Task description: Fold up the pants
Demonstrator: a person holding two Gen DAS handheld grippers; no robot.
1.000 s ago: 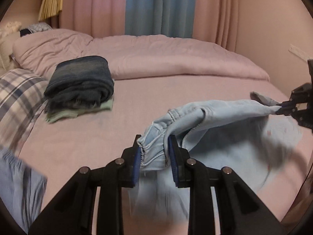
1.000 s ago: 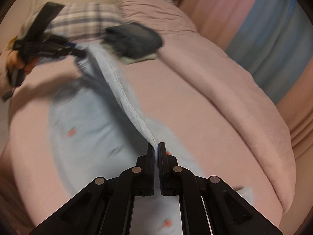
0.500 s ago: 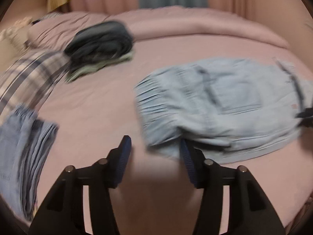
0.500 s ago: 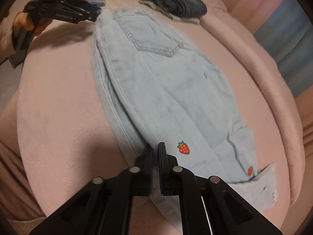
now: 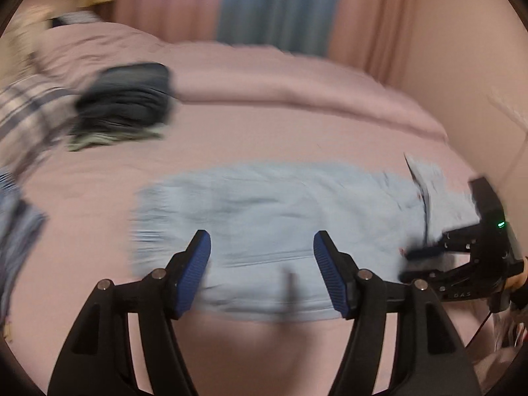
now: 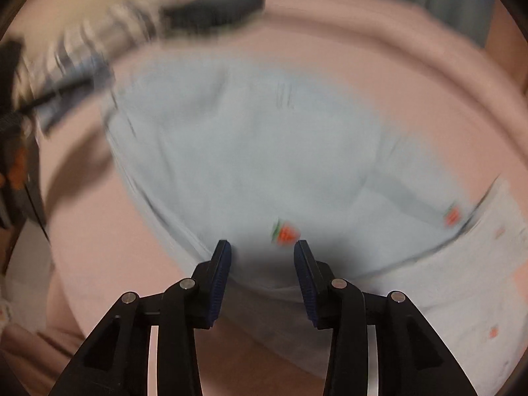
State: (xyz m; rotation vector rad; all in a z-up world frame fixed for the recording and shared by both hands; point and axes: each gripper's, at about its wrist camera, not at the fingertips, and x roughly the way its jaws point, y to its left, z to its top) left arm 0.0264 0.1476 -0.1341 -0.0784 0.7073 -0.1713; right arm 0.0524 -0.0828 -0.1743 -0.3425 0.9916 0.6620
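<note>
Light blue denim pants (image 5: 280, 211) with small strawberry patches lie flat, folded lengthwise, on the pink bed. My left gripper (image 5: 262, 247) is open and empty, just above their near edge. My right gripper (image 6: 262, 250) is open and empty over the leg end of the pants (image 6: 264, 151), next to a strawberry patch (image 6: 285, 232). The right gripper also shows at the right of the left wrist view (image 5: 462, 257). Both views are blurred by motion.
A stack of folded dark clothes (image 5: 127, 99) sits at the back left of the bed (image 5: 297, 128). A plaid pillow (image 5: 23, 115) and striped blue cloth (image 5: 13, 231) lie at the left. Curtains (image 5: 274, 6) and a wall stand behind.
Both grippers laid the pants down flat on the bed and let go. The left opened first, the right opened in the last half second. Both cameras are swinging.
</note>
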